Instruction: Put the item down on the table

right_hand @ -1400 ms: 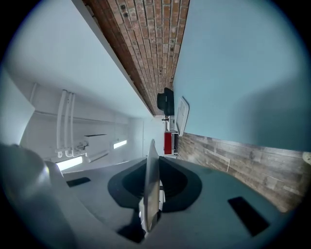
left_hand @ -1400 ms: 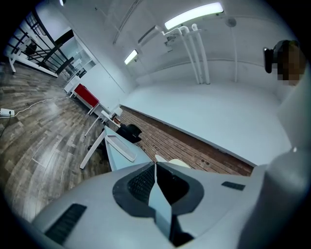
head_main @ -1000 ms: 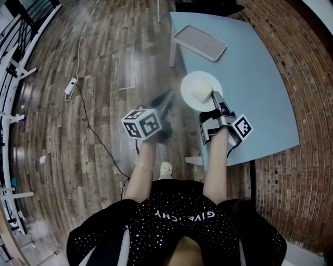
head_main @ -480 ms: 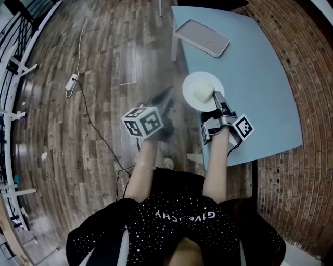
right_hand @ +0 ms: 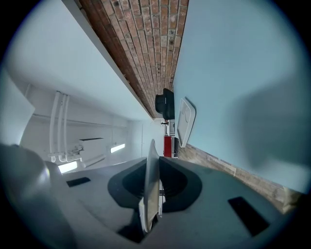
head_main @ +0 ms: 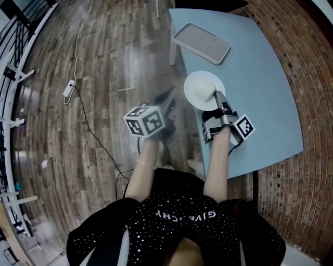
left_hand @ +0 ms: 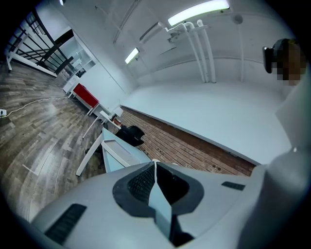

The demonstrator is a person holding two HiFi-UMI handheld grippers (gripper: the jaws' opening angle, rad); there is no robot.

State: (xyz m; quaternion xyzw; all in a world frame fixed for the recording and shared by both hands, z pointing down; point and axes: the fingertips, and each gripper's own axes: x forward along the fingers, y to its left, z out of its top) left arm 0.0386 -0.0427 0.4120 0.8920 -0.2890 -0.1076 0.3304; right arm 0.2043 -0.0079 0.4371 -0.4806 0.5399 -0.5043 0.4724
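Note:
A round white plate (head_main: 203,89) hangs over the near left part of the light blue table (head_main: 260,104). My right gripper (head_main: 219,100) is shut on its near rim. In the right gripper view the plate shows edge-on (right_hand: 151,180) between the jaws, with the table (right_hand: 233,73) beyond. Whether the plate touches the table I cannot tell. My left gripper (head_main: 166,100) is over the wooden floor, left of the table. Its jaws (left_hand: 155,168) are shut with nothing in them.
A grey rectangular tray (head_main: 202,43) lies on the far part of the table, also in the right gripper view as the tray (right_hand: 187,121). A black bag (head_main: 208,4) sits at the far edge. On the floor lie a cable and a white adapter (head_main: 69,89). A brick wall runs on the right.
The plate and right gripper have barely shifted over the table. The left gripper stays beside the table. The person's feet have moved slightly.

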